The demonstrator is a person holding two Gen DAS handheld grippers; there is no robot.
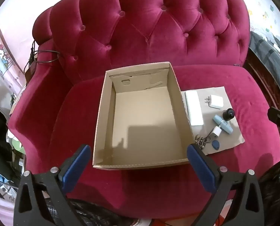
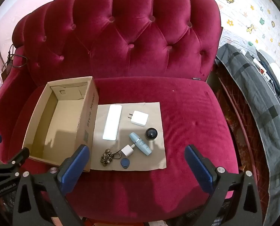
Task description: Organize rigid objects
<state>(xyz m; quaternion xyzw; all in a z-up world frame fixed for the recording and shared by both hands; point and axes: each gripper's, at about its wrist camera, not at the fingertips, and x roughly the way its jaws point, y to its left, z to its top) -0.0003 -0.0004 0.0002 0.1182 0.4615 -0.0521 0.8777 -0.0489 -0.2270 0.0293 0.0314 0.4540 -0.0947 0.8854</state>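
Observation:
An empty cardboard box (image 1: pixel 140 163) (image 2: pixel 87 124) sits on the seat of a crimson armchair. To its right, a cardboard sheet (image 2: pixel 155 162) (image 1: pixel 232 98) carries a white remote (image 2: pixel 112 122) (image 1: pixel 193 107), a white plug charger (image 2: pixel 140 118) (image 1: pixel 216 102), a black ball-shaped thing (image 2: pixel 151 134) (image 1: pixel 228 113), a pale blue tube (image 2: pixel 140 146) (image 1: pixel 222 123), a small white adapter on a keychain (image 2: pixel 127 150) (image 1: pixel 216 132) and a blue key fob (image 2: pixel 125 163) (image 1: pixel 214 144). My left gripper (image 1: pixel 139 164) hangs open over the box's near wall. My right gripper (image 2: pixel 137 164) hangs open just before the sheet's near edge, holding nothing.
The armchair's tufted back (image 2: pixel 121 37) rises behind the seat and its armrest (image 1: pixel 36 98) bounds the left side. A grey checked blanket (image 2: pixel 256 98) lies to the right of the chair. A dark cable (image 1: pixel 44 56) hangs over the left arm.

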